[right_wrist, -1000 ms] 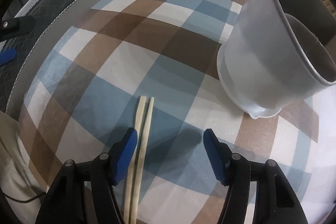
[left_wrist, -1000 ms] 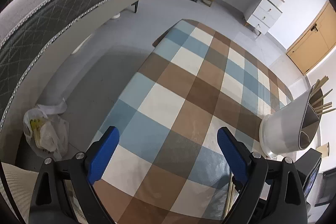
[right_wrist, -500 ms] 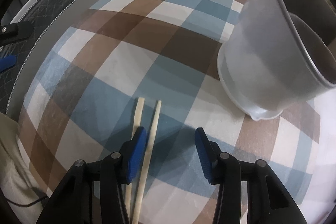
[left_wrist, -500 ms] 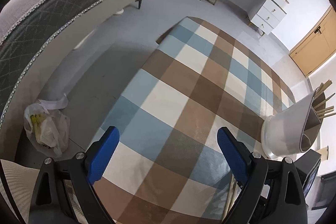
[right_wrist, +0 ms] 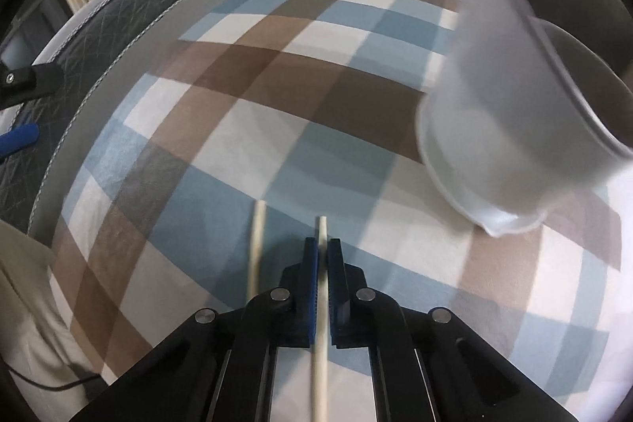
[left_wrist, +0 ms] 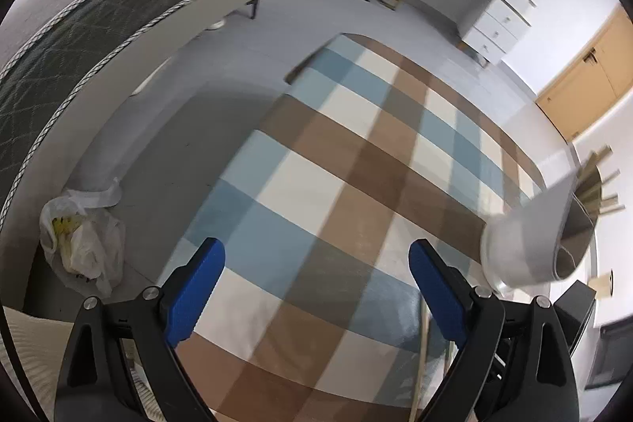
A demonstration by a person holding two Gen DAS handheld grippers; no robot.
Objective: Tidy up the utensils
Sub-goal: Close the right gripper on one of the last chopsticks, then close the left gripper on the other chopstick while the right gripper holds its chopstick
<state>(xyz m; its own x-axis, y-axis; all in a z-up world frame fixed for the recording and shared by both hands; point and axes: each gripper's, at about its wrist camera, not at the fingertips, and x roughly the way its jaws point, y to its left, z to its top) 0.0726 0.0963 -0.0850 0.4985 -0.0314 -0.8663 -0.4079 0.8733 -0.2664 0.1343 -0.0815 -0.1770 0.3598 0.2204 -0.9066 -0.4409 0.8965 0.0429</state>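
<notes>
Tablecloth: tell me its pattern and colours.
The tablecloth is a large check of blue, brown, grey and cream squares, clearest in the right wrist view.

a table under a checked cloth [right_wrist: 277, 74] of blue, brown and cream squares carries everything – a white utensil holder [right_wrist: 510, 129] stands near its right edge, and a pale chopstick [right_wrist: 255, 248] lies flat on a blue square, just beside another clamped chopstick [right_wrist: 321, 236].

Blue, brown and cream checked tablecloth [right_wrist: 277, 97], pale chopstick [right_wrist: 321, 244], white holder [right_wrist: 494, 129]
</notes>
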